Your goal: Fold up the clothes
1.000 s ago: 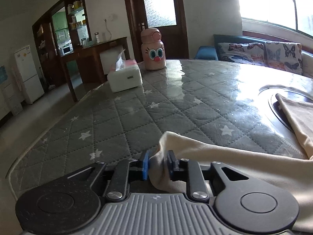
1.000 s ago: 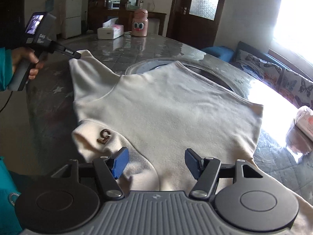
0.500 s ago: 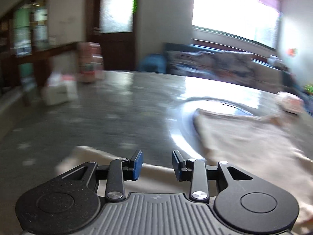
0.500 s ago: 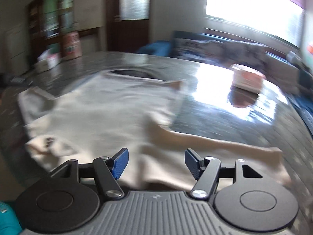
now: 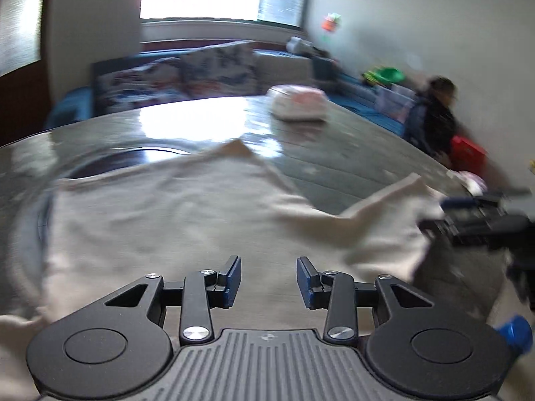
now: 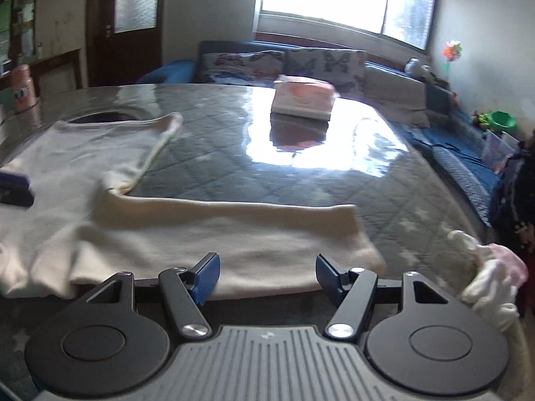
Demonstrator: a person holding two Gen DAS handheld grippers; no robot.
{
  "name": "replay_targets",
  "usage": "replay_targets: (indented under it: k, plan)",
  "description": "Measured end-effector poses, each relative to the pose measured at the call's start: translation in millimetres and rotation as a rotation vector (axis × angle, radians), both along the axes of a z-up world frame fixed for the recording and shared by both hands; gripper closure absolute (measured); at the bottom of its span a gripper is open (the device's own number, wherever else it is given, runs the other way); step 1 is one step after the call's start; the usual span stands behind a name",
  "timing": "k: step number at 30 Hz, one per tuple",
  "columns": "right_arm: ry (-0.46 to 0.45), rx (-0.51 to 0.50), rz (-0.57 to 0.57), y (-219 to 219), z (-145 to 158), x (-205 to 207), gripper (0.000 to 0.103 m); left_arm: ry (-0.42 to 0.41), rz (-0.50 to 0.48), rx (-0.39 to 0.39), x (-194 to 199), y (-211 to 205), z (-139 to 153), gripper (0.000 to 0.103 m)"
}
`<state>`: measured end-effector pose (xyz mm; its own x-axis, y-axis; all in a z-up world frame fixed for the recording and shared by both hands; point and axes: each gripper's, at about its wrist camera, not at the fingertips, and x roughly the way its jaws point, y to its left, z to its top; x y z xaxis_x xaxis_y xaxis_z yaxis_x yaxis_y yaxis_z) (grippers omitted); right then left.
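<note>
A cream sweater lies spread flat on the round table. My left gripper hovers open just above the sweater's body, with nothing between its fingers. In the right wrist view the sweater stretches one long sleeve out to the right along the near edge. My right gripper stands open just in front of that sleeve, touching nothing. The right gripper also shows, blurred, at the sleeve's end in the left wrist view. The left gripper's blue tip pokes in at the left edge.
The table has a grey quilted star cover under glass and a dark round recess at its middle. A tissue box stands far across, a pink bottle at far left. A white-pink cloth bundle lies right. A person sits beyond the table.
My left gripper let go of the sleeve cuff, opened and swung right over the sweater's body. My right gripper, open throughout, swung right from the sweater's left side to the right sleeve.
</note>
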<state>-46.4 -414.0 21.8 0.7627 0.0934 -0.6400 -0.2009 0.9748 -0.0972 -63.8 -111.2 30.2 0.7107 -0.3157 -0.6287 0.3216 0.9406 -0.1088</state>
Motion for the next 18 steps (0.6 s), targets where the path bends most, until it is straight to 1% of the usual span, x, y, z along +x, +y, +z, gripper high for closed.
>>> replay_targets:
  k: [4,6,7,9,10,11,13,15,18]
  plan:
    - [-0.008,0.017,-0.124,-30,0,9,0.039,0.018,-0.075,0.014,-6,-22,-7,0.063]
    - [0.0,0.026,-0.173,-43,-2,13,0.043,0.029,-0.095,0.022,-11,-26,-10,0.063]
    - [0.001,0.029,-0.176,-44,-2,14,0.047,0.032,-0.1,0.025,-12,-27,-11,0.063]
    - [-0.009,0.031,-0.175,-45,0,17,0.052,0.034,-0.107,0.031,-14,-28,-12,0.063]
    - [-0.014,0.032,-0.175,-45,1,18,0.062,0.032,-0.111,0.035,-14,-30,-11,0.063]
    - [-0.019,0.033,-0.174,-46,1,19,0.077,0.029,-0.114,0.04,-15,-31,-11,0.063]
    - [-0.029,0.035,-0.173,-47,3,22,0.091,0.026,-0.125,0.045,-17,-33,-10,0.063]
    - [-0.038,0.037,-0.172,-48,5,24,0.093,0.021,-0.14,0.056,-18,-34,-11,0.063]
    - [-0.053,0.034,-0.178,-49,7,29,0.093,0.01,-0.163,0.075,-21,-37,-12,0.062]
